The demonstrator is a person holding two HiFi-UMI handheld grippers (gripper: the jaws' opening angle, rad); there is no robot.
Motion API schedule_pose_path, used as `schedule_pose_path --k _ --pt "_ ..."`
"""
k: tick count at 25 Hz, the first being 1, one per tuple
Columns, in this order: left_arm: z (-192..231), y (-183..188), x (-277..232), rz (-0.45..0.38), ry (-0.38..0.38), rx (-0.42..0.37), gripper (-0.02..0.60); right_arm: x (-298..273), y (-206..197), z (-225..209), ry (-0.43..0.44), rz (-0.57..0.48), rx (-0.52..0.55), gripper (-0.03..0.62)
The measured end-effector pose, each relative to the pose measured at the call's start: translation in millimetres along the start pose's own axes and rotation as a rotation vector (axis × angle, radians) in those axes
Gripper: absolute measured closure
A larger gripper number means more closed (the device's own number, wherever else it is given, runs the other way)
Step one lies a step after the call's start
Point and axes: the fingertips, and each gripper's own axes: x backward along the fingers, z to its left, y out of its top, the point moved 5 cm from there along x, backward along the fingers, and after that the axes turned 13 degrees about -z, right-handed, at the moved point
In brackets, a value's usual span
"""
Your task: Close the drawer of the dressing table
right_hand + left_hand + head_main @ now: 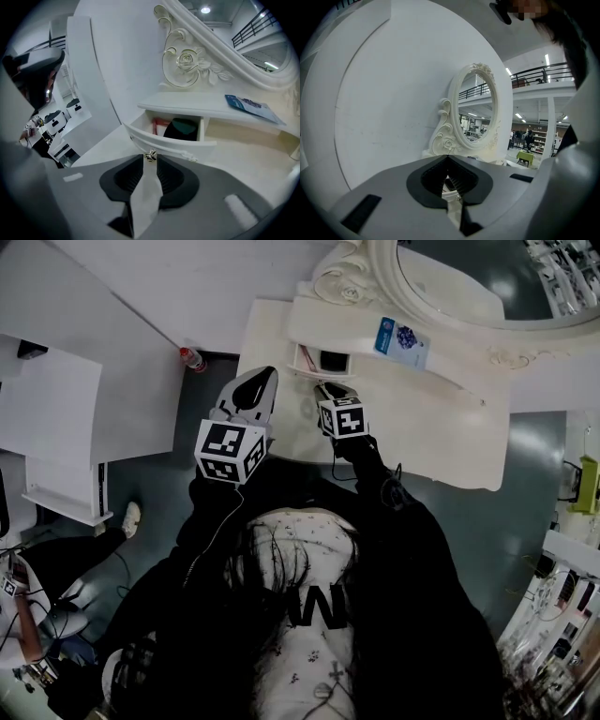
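The right gripper (150,164) is clenched on the little metal knob (150,156) of the drawer (171,142), nipped right at the jaw tips. The left gripper (448,161) is squeezed shut on nothing and just hangs in the air at about 9 o'clock of the right one.

The drawer sits at 12 o'clock of the right gripper. It's pulled out from under the small shelf (187,101) below the mirror (469,277), with something red and something dark inside.

My read is that this is the very start of the closing: grip made, push not done yet. Next it wants 1 straight shove toward 12 o'clock, kept square to the front so the drawer doesn't skew and jam.

The cream dressing table (422,437) is mostly bare, with a blue leaflet (401,338) on the shelf at 2 o'clock. There are white panels (141,296) at 10 o'clock, and a bottle (192,359) down on the grey floor (150,493).
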Motion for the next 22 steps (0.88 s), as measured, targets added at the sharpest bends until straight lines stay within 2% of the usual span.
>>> schedule_pose_path --k 5,22 --pt "0.4 -1.9 -1.2 0.005 -0.006 0.002 0.581 -5.2 -1.0 -1.1 -0.009 0.02 0.003 0.499" --pt "10.2 -5.2 2.0 0.036 0.008 -0.032 0.581 -23.8 9.4 -14.0 -0.025 -0.025 -0.042 0.505"
